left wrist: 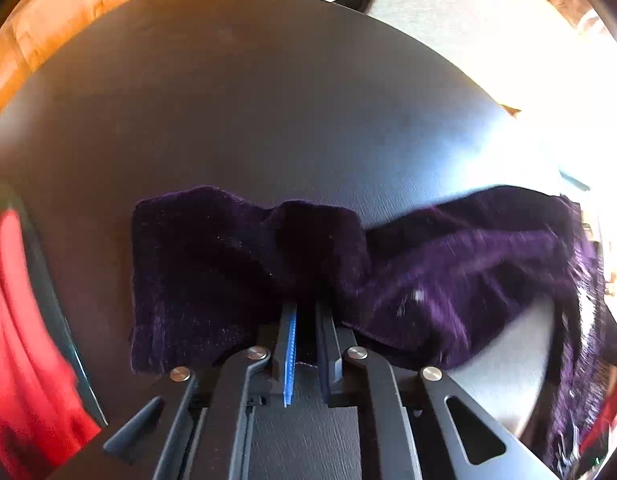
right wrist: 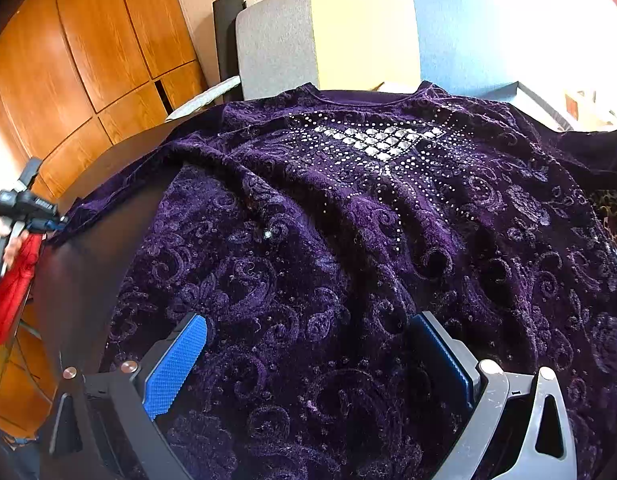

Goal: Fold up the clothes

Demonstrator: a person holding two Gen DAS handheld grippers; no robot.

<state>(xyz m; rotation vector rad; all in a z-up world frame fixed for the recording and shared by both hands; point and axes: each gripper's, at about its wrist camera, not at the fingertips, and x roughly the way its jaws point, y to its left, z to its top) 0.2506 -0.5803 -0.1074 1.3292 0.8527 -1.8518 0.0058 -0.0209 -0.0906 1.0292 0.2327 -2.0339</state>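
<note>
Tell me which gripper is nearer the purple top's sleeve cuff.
Left. The left gripper is pinching the sleeve cuff itself; the right gripper hovers open over the purple top near its hem.

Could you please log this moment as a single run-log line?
left gripper: shut on sleeve | right gripper: open over top | table: top spread flat

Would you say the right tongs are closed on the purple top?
No, the right tongs stand wide open over the purple top.

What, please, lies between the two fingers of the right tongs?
In the right wrist view, only the purple top's patterned fabric lies between the open right tongs' fingers.
</note>
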